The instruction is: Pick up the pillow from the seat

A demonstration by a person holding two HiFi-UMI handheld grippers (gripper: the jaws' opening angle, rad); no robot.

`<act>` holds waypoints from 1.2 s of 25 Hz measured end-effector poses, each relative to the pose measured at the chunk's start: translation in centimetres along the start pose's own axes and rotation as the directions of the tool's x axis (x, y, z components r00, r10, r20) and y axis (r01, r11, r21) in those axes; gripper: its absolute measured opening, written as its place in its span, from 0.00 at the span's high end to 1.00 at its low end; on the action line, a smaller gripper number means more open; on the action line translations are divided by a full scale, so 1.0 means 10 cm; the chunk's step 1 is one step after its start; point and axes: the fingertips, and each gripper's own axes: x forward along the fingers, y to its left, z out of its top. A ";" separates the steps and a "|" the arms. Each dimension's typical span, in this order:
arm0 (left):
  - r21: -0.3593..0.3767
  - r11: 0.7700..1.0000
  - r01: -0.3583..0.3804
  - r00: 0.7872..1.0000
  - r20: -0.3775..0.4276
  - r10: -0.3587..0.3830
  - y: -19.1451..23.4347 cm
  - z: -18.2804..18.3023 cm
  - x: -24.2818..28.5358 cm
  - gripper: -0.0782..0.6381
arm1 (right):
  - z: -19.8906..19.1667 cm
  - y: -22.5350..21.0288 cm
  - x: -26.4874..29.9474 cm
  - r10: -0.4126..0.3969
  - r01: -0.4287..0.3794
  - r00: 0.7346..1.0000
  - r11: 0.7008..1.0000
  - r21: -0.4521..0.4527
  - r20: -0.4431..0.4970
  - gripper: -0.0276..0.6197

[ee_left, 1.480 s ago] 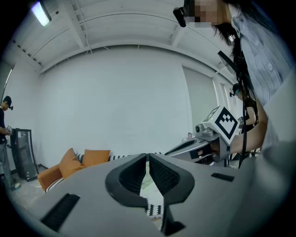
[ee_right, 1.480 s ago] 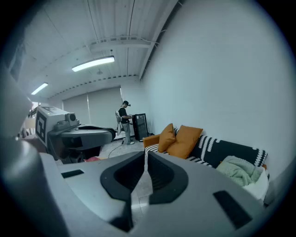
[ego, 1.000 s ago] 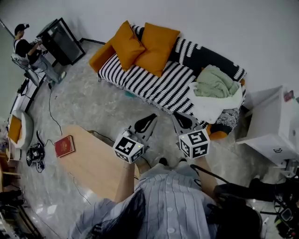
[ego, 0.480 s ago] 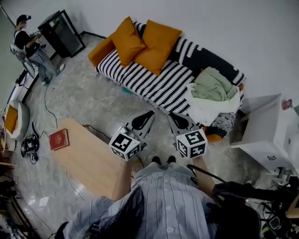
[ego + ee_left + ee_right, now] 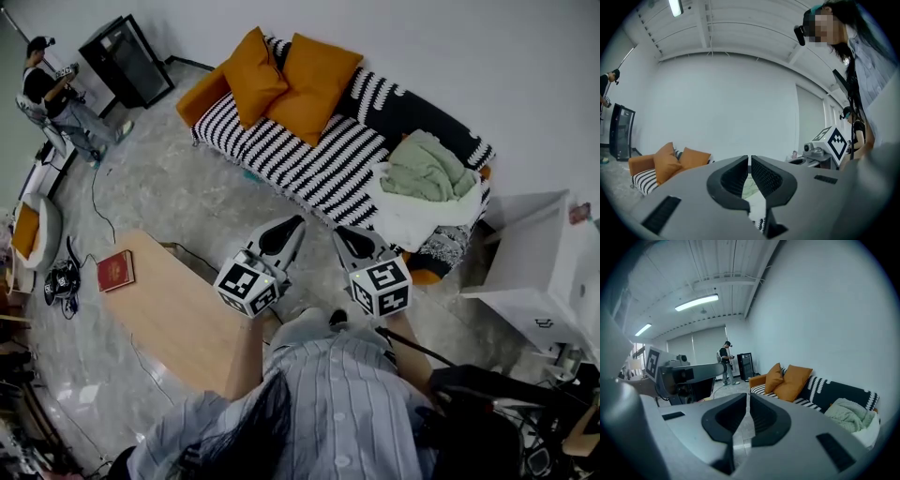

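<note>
Two orange pillows, one (image 5: pixel 253 75) beside the other (image 5: pixel 314 84), lean against the back of a black-and-white striped sofa (image 5: pixel 281 159). In the right gripper view they (image 5: pixel 790 380) sit right of centre; in the left gripper view they (image 5: pixel 677 161) are low at the left. My left gripper (image 5: pixel 296 222) and right gripper (image 5: pixel 339 234) are held side by side over the floor, well short of the sofa's front edge. Both are shut with nothing between the jaws, as the left gripper view (image 5: pixel 749 160) and the right gripper view (image 5: pixel 747 398) show.
A green blanket (image 5: pixel 427 169) on white bedding fills the sofa's right end. A low wooden table (image 5: pixel 178 319) with a red book (image 5: pixel 115 271) stands to my left. A white cabinet (image 5: pixel 544 272) is at the right. A person (image 5: pixel 47 89) stands by a black cabinet (image 5: pixel 127 61), far left.
Both grippers have drifted a little to the left and toward the sofa. They stay shut. The pillows have not moved.
</note>
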 end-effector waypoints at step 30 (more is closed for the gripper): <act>0.017 0.998 0.056 0.998 -0.032 -0.055 1.52 0.19 0.77 0.87 | 0.60 -0.59 1.62 0.003 -0.002 1.000 0.998 0.058 -0.014 0.90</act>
